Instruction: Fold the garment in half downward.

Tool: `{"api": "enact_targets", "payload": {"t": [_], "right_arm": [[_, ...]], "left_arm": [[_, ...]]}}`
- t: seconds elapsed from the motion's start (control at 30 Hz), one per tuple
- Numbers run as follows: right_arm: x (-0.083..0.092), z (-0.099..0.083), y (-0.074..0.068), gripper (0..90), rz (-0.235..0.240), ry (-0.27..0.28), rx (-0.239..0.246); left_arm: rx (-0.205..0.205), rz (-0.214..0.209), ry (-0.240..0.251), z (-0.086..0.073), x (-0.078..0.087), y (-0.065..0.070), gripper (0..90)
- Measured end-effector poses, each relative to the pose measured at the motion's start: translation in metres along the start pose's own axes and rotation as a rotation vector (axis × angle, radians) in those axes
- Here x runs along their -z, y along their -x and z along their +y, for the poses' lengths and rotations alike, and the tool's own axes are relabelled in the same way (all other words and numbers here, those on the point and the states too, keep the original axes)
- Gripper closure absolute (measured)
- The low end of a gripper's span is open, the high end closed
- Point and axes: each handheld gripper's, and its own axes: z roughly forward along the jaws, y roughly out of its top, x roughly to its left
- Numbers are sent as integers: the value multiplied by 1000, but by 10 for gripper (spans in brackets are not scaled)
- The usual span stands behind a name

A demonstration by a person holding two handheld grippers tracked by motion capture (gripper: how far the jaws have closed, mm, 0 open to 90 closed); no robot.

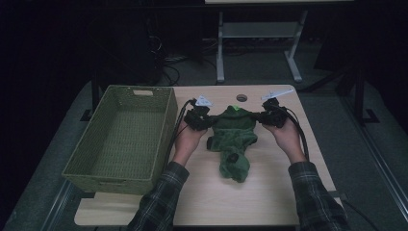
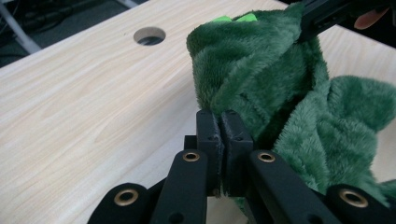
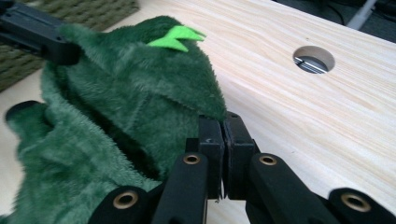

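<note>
You hold a green plush garment [image 1: 234, 139] between your two grippers, above the middle of the wooden table [image 1: 269, 192], just to the right of the woven basket [image 1: 98, 166]. The left gripper [image 1: 208, 120] is closed on the left top corner of the plush, and the right gripper [image 1: 262, 119] is closed on the right top corner. In the left gripper view the two black jaws stand pressed together with a thin edge of fleece pinched between them [image 2: 219, 128], and in the right gripper view it is the same at the other corner [image 3: 220, 128].

This thing is soft and light, I judge. It has no stiffness at all: the top edge sags a little between the grippers, and the lower part hangs down and lies folded on the table. The thick pile is not slippery, so the pads hold it well, but each gripper has only a small bite of cloth, and a quick pull could draw it out. It is not fragile, so you can squeeze firmly.

The best places to hold are the ones you already have, the two upper corners, well apart, because then the cloth spreads open and flat. A small bright green felt spike [image 3: 176, 37] sits at the top middle; do not pinch there, it looks thin. Keep the corners level when you carry it toward the basket, so the loose tail does not catch on the rim
</note>
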Motion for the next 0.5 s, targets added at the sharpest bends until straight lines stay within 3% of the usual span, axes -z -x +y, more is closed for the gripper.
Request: {"api": "enact_targets", "payload": {"t": [0.07, 0.2, 0.33, 0.43, 0.5], "right_arm": [[9, -6, -5, 874, 11, 31, 19], [17, -14, -12, 871, 15, 52, 34], [32, -26, -27, 867, 26, 92, 82], [36, -29, -32, 865, 39, 88, 97], [42, -37, -43, 864, 40, 104, 125]], "left_arm": [[6, -21, 38, -3, 8, 6, 872], [5, -45, 67, -7, 15, 14, 872], [-25, -47, 85, -11, 22, 27, 872], [-56, -47, 88, -15, 28, 37, 872], [-80, -38, 81, -17, 32, 44, 871]]}}
